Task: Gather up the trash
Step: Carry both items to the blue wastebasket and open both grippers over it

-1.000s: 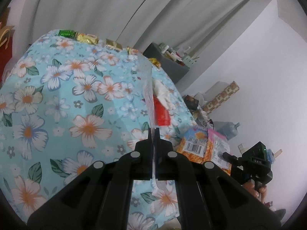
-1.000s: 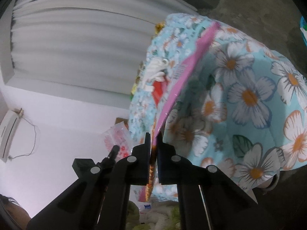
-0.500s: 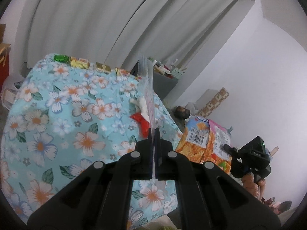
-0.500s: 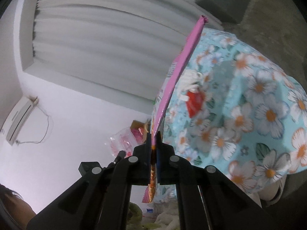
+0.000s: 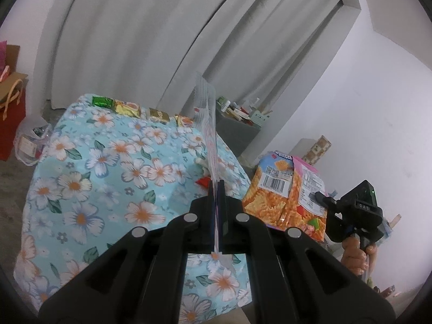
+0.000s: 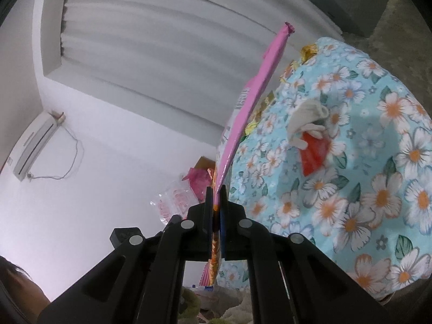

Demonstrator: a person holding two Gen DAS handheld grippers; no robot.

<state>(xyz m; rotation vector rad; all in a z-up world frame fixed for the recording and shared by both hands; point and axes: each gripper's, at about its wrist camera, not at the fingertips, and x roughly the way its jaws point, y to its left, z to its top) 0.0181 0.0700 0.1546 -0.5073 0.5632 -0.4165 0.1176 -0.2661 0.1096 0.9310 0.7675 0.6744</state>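
Left wrist view: the left tool (image 5: 215, 189) is clamped on the edge of a clear plastic wrapper (image 5: 206, 113), which stands edge-on toward twelve o'clock above the worktop (image 5: 89, 162), a surface covered with a pale blue floral cloth. At three o'clock the right tool (image 5: 314, 195), carried in the person's hand (image 5: 355, 256), pinches an orange and pink snack bag (image 5: 286, 189) showing a barcode panel. Right wrist view: the same bag runs as a pink strip from the closed jaws toward one o'clock, and the clear wrapper appears at nine o'clock. Both held pieces hang clear of the cloth. Still lying on the worktop are a red wrapper (image 6: 314, 154) with a crumpled white tissue (image 6: 307, 124) touching its upper edge, at about two o'clock in the right wrist view, and a row of small green and gold packets (image 5: 127, 106) along the far edge, at eleven o'clock in the left wrist view. No bin shows in either view, so the drop point cannot be told. Judgement: the step in hand appears to be carrying two lifted pieces away. To do it well, both grips should remain firm, since thin film slips easily; the pieces should travel high enough not to drag the cloth or sweep the remaining litter to the floor, and each should be released only directly over the receptacle.
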